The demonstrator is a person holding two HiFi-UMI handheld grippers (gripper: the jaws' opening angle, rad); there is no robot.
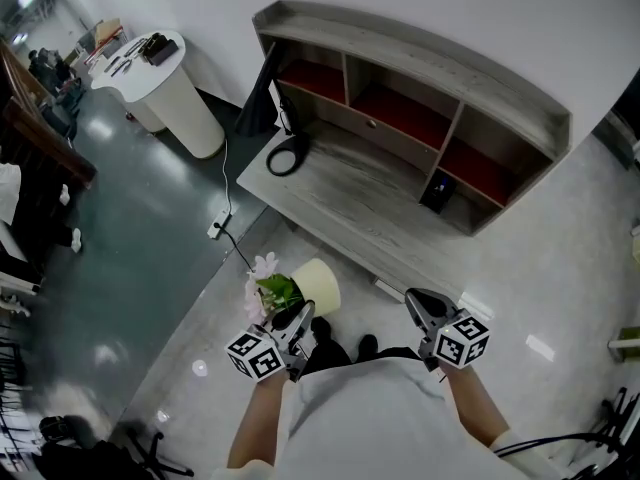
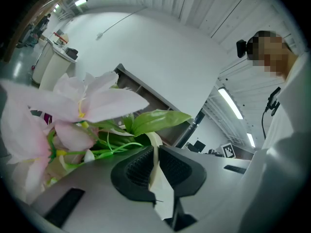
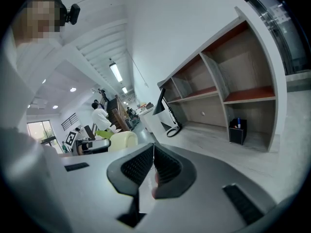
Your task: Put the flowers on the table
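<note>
- Left claw is clamped on the rim of the cream pot. In the left gripper view the left claw shows a cream strip of that rim pinched between the pads.
- Right claw is closed with nothing in it. The right gripper view shows the right claw with its pads together and empty.
- Surface: a grey wood top ahead of the person, well apart from the pot, mostly bare at its front edge.
- Shelf unit stands on the back of the surface, with red-lined compartments.
- The pot is carried in the air, low and near the person's body over the floor. The flowers in it are pink with green leaves.
- Step, as I judge it: carrying, with placing not yet done. The next move calls for bringing the pot over the bare front of the surface, setting it down upright, then opening the left claw.
- Views: only the left gripper view shows the grip on the rim, and the flowers block most of what lies ahead of it. The head view gives the gap between pot and surface. The right gripper view shows the surface and a black holder in a shelf compartment.
</note>
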